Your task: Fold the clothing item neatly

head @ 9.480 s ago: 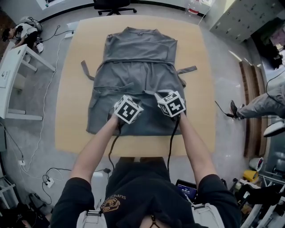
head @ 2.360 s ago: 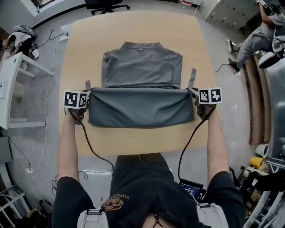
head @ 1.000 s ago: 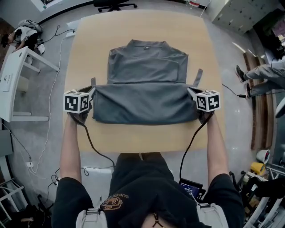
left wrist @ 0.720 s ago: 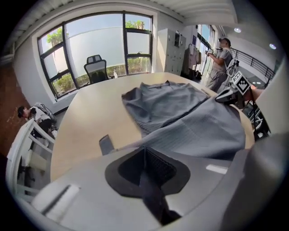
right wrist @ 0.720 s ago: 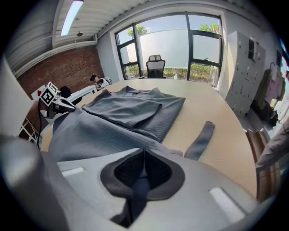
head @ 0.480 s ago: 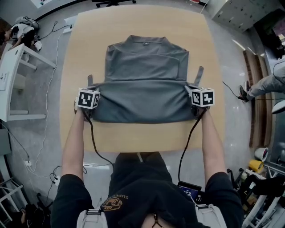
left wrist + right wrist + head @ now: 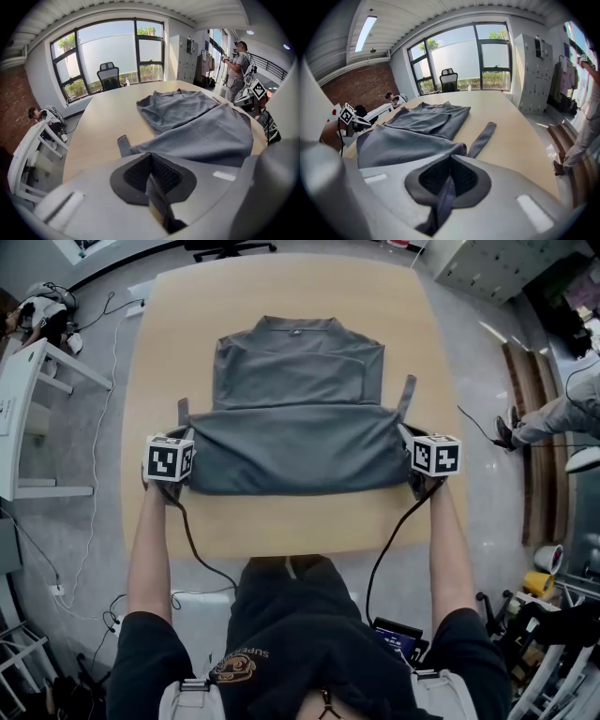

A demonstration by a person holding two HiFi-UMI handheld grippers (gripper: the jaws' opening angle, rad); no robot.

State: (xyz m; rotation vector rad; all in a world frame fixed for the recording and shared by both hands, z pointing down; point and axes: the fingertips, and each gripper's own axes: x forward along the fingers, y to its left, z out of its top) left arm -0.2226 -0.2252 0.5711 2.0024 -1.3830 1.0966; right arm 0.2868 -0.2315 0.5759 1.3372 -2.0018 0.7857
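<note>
Two hand-held grippers are holding a grey fabric garment [image 7: 295,418] that is lying in the middle of a pale wooden desk [image 7: 281,521], collar at the far end. In the head view, the left hand-held gripper [image 7: 178,479] is gripping the near left corner of the doubled-over lower half, and the right hand-held gripper [image 7: 420,479] is gripping the near right corner. A narrow grey fabric strap [image 7: 406,395] is sticking out from the garment's right side.

In the left gripper view, the left hand-held gripper [image 7: 151,176] is pressing its jaws together on a pinch of the grey cloth. The garment [image 7: 197,131] is spreading away across the desk [image 7: 103,117], and a black office chair [image 7: 108,75] is standing by the windows.

In the right gripper view, the right hand-held gripper [image 7: 450,178] is likewise clamping a fold of the garment [image 7: 417,131] between its closed jaws. The strap [image 7: 483,133] is lying flat on the desk [image 7: 520,140], just beside the garment's edge.
</note>
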